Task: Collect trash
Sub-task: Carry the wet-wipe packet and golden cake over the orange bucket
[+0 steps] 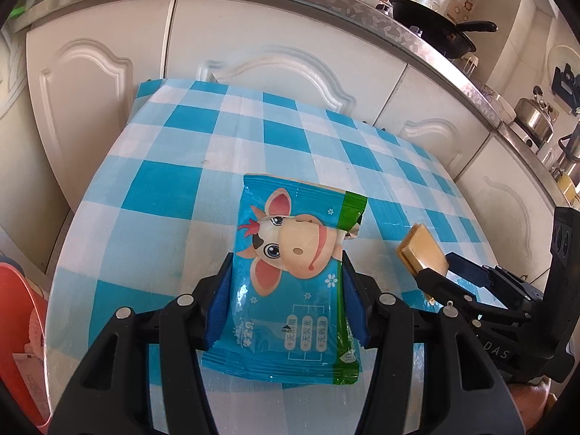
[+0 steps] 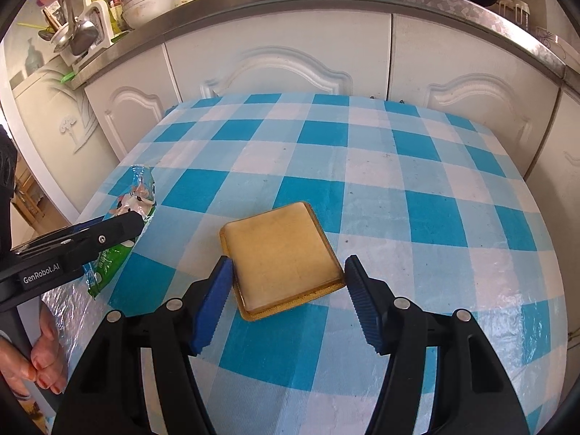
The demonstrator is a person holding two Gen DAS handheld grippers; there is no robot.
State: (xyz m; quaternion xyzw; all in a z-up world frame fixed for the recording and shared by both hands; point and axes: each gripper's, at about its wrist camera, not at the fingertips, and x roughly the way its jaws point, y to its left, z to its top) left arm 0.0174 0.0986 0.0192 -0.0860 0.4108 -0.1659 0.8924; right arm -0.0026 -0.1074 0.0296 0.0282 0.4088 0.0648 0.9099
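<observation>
Left wrist view first: the left gripper (image 1: 286, 282) has its blue pads (image 1: 221, 301) pressed against both sides of a blue wet-wipes packet (image 1: 290, 275) with a cartoon cow on it, so that packet is pinched and held above the blue-and-white checked tablecloth (image 1: 174, 188). Off to the right, the right gripper (image 1: 433, 272) comes in from the side with a flat yellow square tray (image 1: 422, 252) at its tips, raised off the cloth. A red bin (image 1: 18, 330) peeks in at the lower left edge, and white cabinet doors (image 1: 101, 83) run behind the table under a steel counter with a black pan (image 1: 431, 29) on it.

Over to the right wrist view: the yellow square tray (image 2: 282, 250) sits between the right gripper (image 2: 288, 275) fingers, tilted corner-on. The left-side pad (image 2: 217, 290) touches the tray's edge; whether the other pad touches it, I cannot tell, so the grip is unclear. At the left edge, the left gripper (image 2: 127, 224) shows side-on, clamped on the wipes packet (image 2: 134, 195), and a hand (image 2: 40, 362) wraps its handle low in the corner. The checked tablecloth (image 2: 398, 181) fills the middle, white cabinet doors (image 2: 275, 65) beyond.
</observation>
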